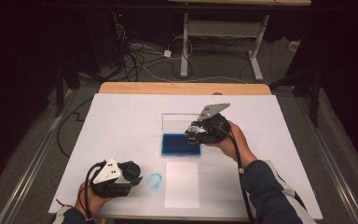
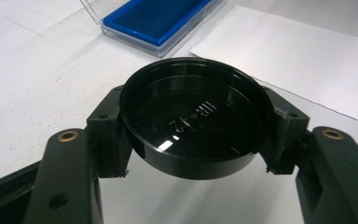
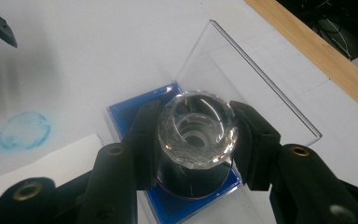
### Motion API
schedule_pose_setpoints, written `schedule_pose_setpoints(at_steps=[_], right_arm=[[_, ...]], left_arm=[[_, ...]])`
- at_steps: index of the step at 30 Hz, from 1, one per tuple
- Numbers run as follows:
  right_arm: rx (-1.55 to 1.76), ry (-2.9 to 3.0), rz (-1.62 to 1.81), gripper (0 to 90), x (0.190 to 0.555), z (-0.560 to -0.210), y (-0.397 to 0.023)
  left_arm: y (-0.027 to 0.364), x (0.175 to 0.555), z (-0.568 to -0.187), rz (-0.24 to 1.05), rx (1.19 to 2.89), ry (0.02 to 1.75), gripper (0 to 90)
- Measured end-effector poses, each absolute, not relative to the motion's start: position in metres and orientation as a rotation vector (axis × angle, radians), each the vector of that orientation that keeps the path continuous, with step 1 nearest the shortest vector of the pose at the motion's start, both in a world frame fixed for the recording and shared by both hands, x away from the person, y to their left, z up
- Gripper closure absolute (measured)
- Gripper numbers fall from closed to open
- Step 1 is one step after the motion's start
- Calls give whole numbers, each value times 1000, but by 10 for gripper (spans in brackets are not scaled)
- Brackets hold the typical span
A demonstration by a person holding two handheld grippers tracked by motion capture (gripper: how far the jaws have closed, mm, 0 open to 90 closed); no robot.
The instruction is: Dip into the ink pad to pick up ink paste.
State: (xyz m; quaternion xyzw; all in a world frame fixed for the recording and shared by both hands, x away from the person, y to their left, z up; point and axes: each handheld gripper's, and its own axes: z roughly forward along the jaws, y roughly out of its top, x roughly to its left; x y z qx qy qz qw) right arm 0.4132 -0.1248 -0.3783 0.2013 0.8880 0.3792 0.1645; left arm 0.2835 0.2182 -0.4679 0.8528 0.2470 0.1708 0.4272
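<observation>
Right claw (image 3: 196, 135) is clenched on a faceted clear knob (image 3: 197, 129), its black base hanging over the blue pad (image 3: 121, 114) of the open case (image 1: 181, 140), mid-table. Left claw (image 2: 193, 135) grips a black cap (image 2: 193, 116) at the near left, beside a blue smudge (image 1: 154, 180). Risk: the smooth knob could slip through the pads, and too hard a press may tip the light case.

White-covered table (image 1: 121, 121), clear case (image 1: 181, 140) with blue pad, white paper sheet (image 1: 182, 184), blue smudge (image 1: 154, 180)

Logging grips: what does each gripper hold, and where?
Left gripper: round black cap, by its rim. Right gripper: faceted clear knob, by its sides.
</observation>
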Motion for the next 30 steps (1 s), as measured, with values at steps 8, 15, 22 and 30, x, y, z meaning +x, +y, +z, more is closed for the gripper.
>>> schedule_pose_setpoints(at_steps=[8,15,22,30], right_arm=[[578,2525,1086,566,414,-377,-127],[578,2522,1084,566,415,-376,-128],[578,2514,1091,566,418,-375,-128],[593,2500,1096,566,422,-377,-124]], left_arm=[[218,284,-469,424,2131,622,358],[218,284,-469,423,2132,622,358],[218,284,-469,426,2132,621,358],[219,284,-469,426,2131,620,358]])
